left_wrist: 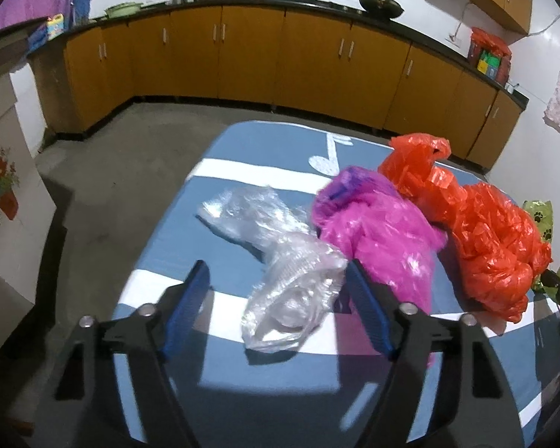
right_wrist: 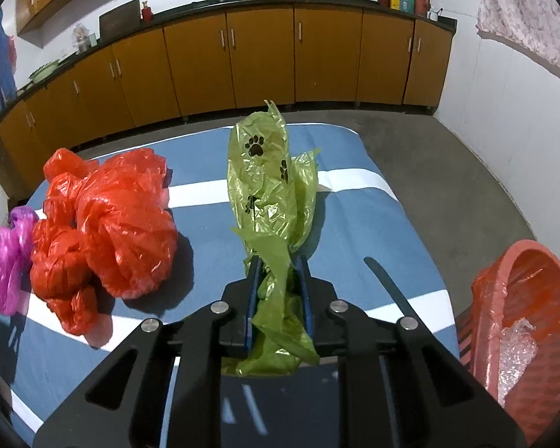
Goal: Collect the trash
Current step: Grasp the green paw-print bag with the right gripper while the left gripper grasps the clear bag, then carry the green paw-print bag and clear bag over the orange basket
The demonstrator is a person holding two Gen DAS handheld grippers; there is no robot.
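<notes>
Partly done, by the look of it. Already in the red basket (right_wrist: 534,321) at the right edge of the blue striped worktop (right_wrist: 354,216): some red plastic and a scrap of bubble wrap. Next in line, a green paw-print bag (right_wrist: 276,186), clamped between the fingers of the right gripper (right_wrist: 278,272) and lifted, long axis running away from the camera, free end pointing up and toward the far cabinets, tail hanging out below the fingers on the near side. Probably bound for the basket on the right.

Still lying on the worktop: a clear plastic bag (left_wrist: 280,261), a magenta bag (left_wrist: 380,231) and a red bag (left_wrist: 481,231), side by side from left to right, magenta touching both neighbours. Clear bag stretched from far-left to near-right, near end sitting between the wide-apart fingers of the left gripper (left_wrist: 278,280), not yet pinched. Left to do, then: three bags, clear one apparently first.
</notes>
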